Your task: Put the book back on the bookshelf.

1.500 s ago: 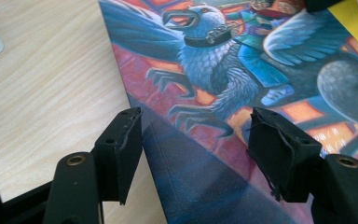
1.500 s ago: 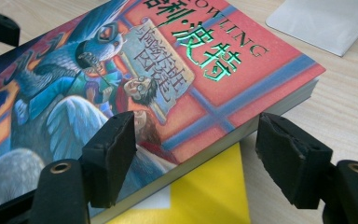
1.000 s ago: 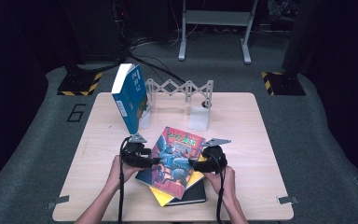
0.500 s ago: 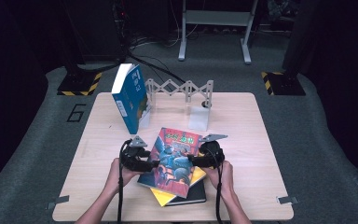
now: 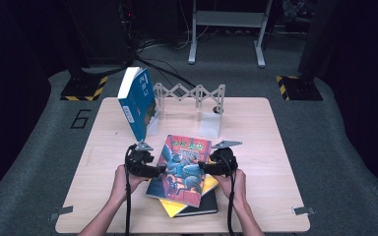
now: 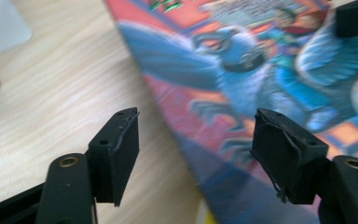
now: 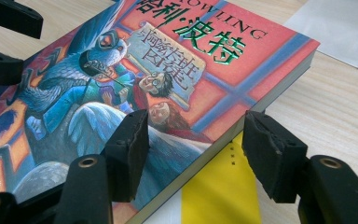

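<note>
A red and blue illustrated book lies slanted on top of a yellow book and a dark book near the table's front edge. My left gripper is at its left edge. Its jaws have just been opening and straddle that edge without pressing on it. My right gripper is at the right edge. Its jaws have been closing; one hangs over the cover and the other over the yellow book, with a gap to the book's side.
A blue book stands tilted against a white folding rack at the back of the wooden table. A white upright plate stands just behind the stack. The table's sides are bare wood.
The illustrated book has shifted slightly to the left on the stack. Both hands have stayed at its two edges.
</note>
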